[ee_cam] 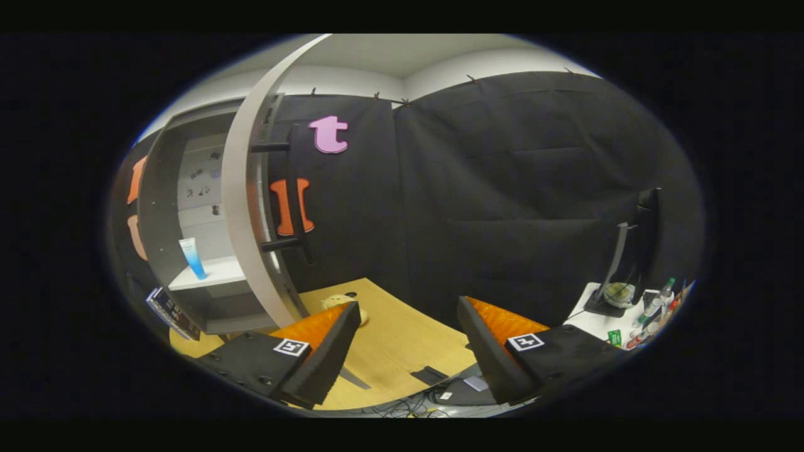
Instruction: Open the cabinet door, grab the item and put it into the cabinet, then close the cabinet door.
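Observation:
The grey cabinet (157, 207) stands to the left, beyond my left finger. Its door (242, 188) is swung open and I see it edge-on, with a black bar handle (295, 194) on its outer face. A blue and white tube (192, 257) stands upright on the white shelf (210, 276) inside the cabinet. My gripper (409, 306) is open above the wooden table (396, 339), with nothing between its fingers. It hangs to the right of the door, apart from the handle. A small pale plush item (336, 301) lies on the table at my left fingertip.
A stack of books or magazines (171, 312) leans at the cabinet's lower left. To the right, a white side table (597, 323) carries a monitor (641, 245) and several bottles (653, 311). Cables (402, 408) lie below the table's near edge.

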Available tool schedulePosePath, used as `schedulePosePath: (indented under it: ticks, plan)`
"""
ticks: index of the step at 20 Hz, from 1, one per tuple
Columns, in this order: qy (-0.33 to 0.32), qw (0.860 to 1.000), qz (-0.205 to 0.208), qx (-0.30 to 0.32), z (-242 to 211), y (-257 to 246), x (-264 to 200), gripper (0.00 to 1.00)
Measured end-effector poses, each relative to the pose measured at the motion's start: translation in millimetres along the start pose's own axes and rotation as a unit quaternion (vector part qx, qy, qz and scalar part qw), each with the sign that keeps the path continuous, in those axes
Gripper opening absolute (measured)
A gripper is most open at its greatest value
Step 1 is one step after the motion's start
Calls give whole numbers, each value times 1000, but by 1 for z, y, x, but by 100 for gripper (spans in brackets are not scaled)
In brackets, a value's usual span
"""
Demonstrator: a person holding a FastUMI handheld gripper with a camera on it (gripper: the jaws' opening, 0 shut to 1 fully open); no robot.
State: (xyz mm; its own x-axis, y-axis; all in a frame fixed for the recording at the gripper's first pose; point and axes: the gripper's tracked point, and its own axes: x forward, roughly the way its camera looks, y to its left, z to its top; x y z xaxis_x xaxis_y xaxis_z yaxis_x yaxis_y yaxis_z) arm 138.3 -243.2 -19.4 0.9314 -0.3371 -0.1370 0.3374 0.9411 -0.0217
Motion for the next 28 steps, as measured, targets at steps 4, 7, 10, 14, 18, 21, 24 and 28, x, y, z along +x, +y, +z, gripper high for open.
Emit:
schedulePosePath:
  ticks: [4,7,10,14,18,21,24,28]
  plan:
    - [-4,1000,16,-10,1,12,8,99]
    - [-7,1000,20,-10,0,16,8,98]
    - [-6,1000,26,-11,0,21,7,97]
    - [-4,999,48,-19,0,33,2,95]
    - [-3,997,79,-12,-12,69,-15,94]
    - [-4,995,96,-17,-18,99,-29,93]
    - [-3,993,119,-15,-26,135,-43,93]
    - [-5,990,142,-18,-35,189,-57,93]
